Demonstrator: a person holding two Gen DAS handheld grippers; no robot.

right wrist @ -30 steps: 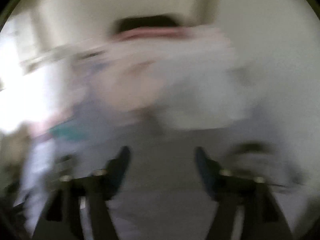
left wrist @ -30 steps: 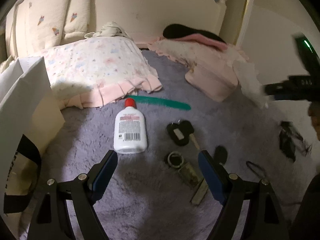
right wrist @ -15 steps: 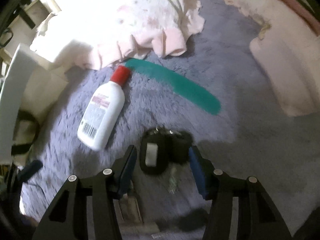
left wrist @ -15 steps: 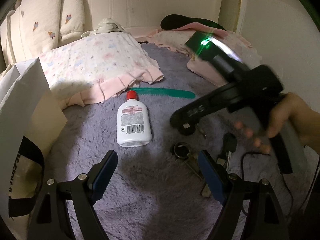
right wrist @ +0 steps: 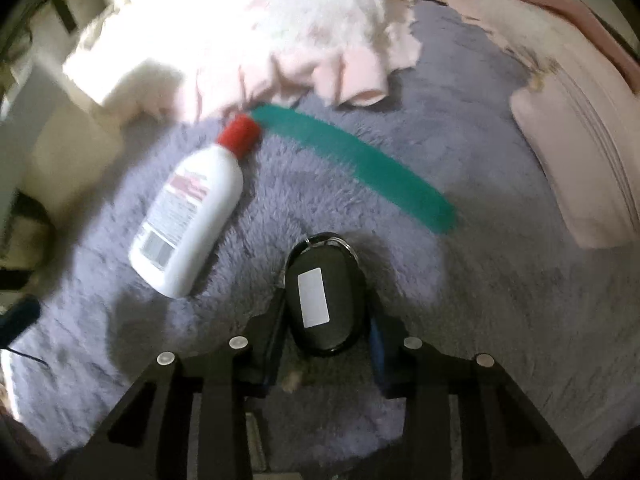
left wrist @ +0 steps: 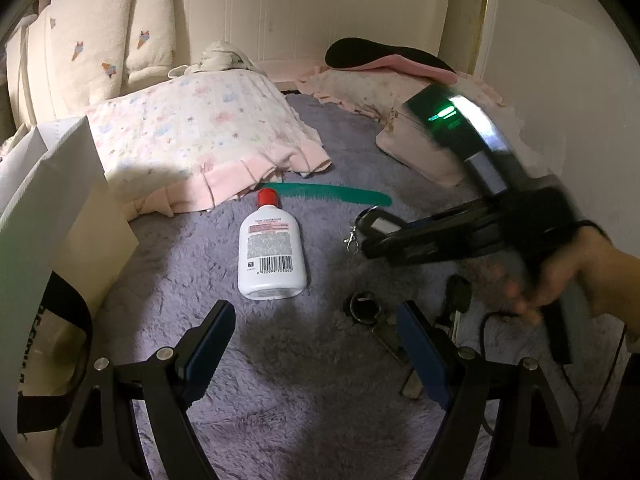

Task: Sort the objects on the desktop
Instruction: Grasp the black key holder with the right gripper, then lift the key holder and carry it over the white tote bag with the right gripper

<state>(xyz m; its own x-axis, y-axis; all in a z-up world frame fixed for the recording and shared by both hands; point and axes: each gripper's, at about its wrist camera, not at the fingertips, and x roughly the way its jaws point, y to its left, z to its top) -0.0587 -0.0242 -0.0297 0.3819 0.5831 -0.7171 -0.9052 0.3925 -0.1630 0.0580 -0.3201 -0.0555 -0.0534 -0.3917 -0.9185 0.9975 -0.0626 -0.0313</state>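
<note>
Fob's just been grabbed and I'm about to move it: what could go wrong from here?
The right gripper pinches only the rounded sides of the fob, so it could slip out. Its clip dangles and might snag the blanket. The carry path passes close over the bottle.

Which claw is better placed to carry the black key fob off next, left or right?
Right. The right claw is shut on the black key fob, lifted off the purple rug. The left claw hangs open and empty near the white bottle.
</note>
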